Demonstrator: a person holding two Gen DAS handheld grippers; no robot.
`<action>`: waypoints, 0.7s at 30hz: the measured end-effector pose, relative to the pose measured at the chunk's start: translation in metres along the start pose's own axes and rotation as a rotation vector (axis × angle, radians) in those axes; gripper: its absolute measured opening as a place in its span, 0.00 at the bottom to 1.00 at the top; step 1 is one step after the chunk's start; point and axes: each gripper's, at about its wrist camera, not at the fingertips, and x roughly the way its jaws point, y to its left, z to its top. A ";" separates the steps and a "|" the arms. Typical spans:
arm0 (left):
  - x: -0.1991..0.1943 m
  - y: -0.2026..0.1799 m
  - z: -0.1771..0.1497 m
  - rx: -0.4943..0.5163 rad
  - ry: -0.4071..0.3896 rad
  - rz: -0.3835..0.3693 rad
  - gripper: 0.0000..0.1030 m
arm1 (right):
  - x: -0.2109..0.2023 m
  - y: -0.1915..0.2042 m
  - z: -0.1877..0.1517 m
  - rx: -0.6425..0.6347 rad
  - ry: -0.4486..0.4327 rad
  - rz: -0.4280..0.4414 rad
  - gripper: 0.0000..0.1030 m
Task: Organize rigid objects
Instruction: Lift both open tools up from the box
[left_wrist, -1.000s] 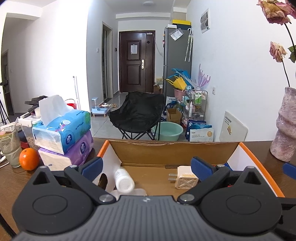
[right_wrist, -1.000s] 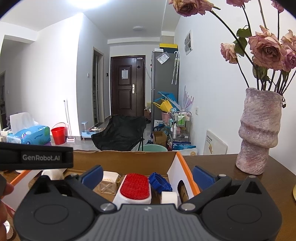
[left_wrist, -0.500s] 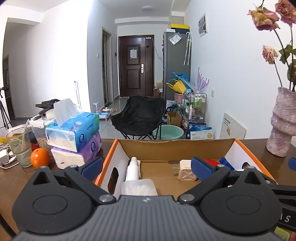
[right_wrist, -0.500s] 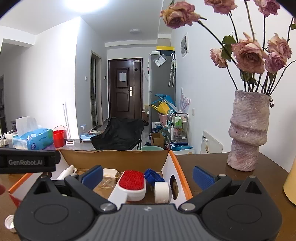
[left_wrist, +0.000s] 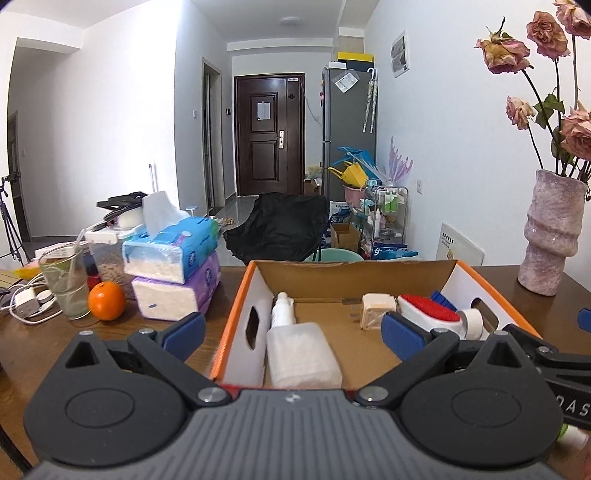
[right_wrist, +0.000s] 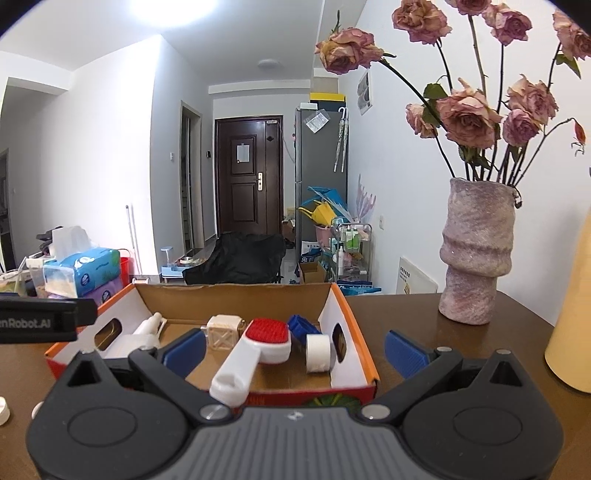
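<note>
An open cardboard box (left_wrist: 236, 306) (right_wrist: 354, 314) with orange edges sits on the brown table. Inside lie a white spray bottle (left_wrist: 295, 350) (right_wrist: 144, 332), a beige plug adapter (left_wrist: 375, 310) (right_wrist: 223, 330), a red-and-white brush (left_wrist: 428, 314) (right_wrist: 258, 347), a blue object (right_wrist: 301, 325) and a white tape roll (left_wrist: 471, 321) (right_wrist: 317, 352). My left gripper (left_wrist: 291, 334) is open and empty, hovering at the box's near side. Equally open and empty, my right gripper (right_wrist: 293, 349) sits before the box's right half. The other gripper's body (right_wrist: 40, 321) shows at the left edge.
Stacked tissue packs (left_wrist: 173, 273), an orange (left_wrist: 106, 301), a glass (left_wrist: 64, 286) and chargers stand left of the box. A pink vase (right_wrist: 476, 251) with dried roses stands at the right, a yellow object (right_wrist: 572, 321) at far right. White caps (right_wrist: 3, 410) lie near left.
Both grippers have drawn back and risen from the box, so more of the box and its contents shows. Nothing in the box has moved.
</note>
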 end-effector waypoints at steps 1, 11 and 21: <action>-0.003 0.002 -0.001 -0.001 0.002 0.002 1.00 | -0.004 0.000 -0.002 0.001 0.001 0.000 1.00; -0.038 0.022 -0.022 0.000 0.015 0.023 1.00 | -0.037 0.004 -0.022 0.015 0.023 -0.001 1.00; -0.067 0.040 -0.040 -0.004 0.030 0.043 1.00 | -0.066 0.015 -0.046 -0.001 0.051 0.000 1.00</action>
